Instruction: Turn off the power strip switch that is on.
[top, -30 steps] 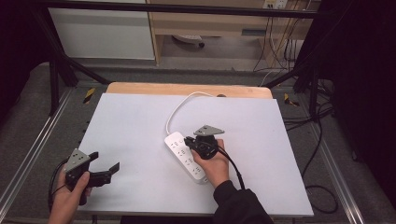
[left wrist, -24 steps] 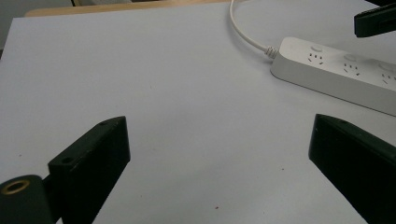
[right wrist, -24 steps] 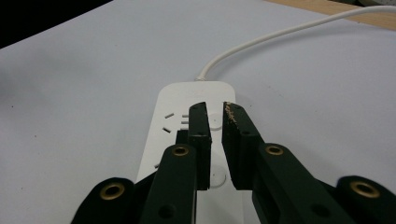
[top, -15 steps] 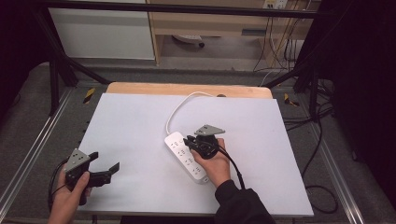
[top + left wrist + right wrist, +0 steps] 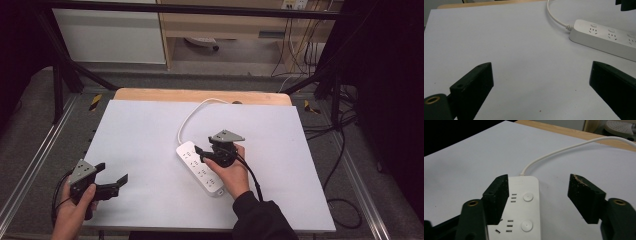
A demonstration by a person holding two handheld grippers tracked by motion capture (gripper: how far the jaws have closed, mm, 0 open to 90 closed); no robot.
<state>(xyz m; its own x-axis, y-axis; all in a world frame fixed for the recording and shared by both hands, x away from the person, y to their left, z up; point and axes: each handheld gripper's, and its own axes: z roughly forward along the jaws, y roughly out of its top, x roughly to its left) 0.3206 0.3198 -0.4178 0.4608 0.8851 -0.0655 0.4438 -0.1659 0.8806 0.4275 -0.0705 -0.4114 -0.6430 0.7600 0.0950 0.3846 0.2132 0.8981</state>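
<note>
Two tongs, both apart: right tongs [image 5: 537, 197] straddle the white power strip [image 5: 200, 167] mid-worktop [image 5: 150, 130], seemingly lining up a grasp; left tongs [image 5: 111, 182] idle near the front-left corner.

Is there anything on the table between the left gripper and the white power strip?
Nothing: in the high view, bare white table surface separates the left gripper from the power strip. The left gripper view shows that same bare stretch.

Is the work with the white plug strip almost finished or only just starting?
Just starting, it seems. The power strip lies flat on the table, nothing plugged in. The right gripper hovers open over its cord end; the left gripper waits open, apart. Gripping it looks not yet done.
</note>
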